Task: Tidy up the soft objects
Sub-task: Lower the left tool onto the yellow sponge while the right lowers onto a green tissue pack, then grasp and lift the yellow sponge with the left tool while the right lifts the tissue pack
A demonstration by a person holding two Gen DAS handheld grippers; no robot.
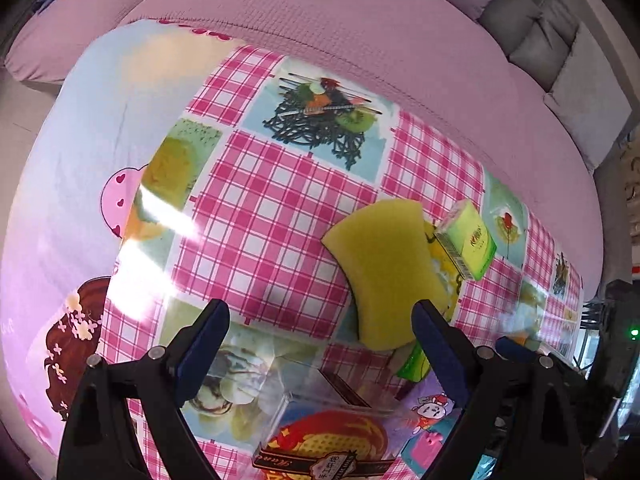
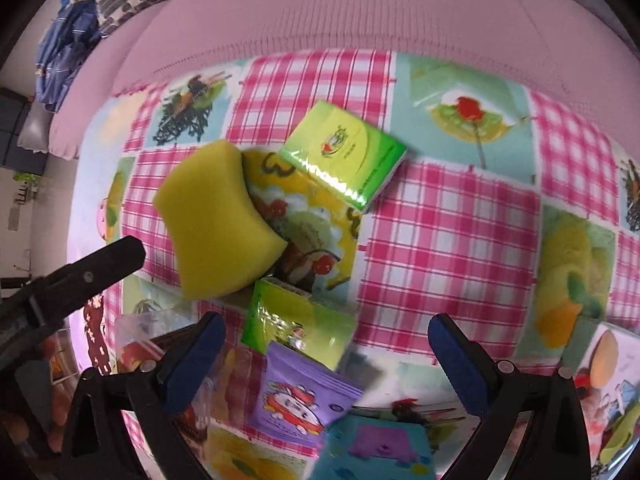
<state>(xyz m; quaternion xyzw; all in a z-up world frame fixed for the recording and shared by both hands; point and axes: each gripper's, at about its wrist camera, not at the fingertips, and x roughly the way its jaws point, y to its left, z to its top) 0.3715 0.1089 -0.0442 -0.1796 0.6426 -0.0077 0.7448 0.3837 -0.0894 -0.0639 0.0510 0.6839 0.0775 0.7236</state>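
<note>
A yellow sponge lies on the pink checked tablecloth, ahead and right of my open, empty left gripper. It also shows in the right wrist view. A green tissue pack lies beyond it, also seen in the left wrist view. A second green tissue pack, a purple tissue pack and a blue-purple pack lie between the fingers of my open, empty right gripper.
A clear plastic box with a red and gold label sits under the left gripper. A pink sofa runs behind the table. The left gripper's arm shows at the left of the right wrist view.
</note>
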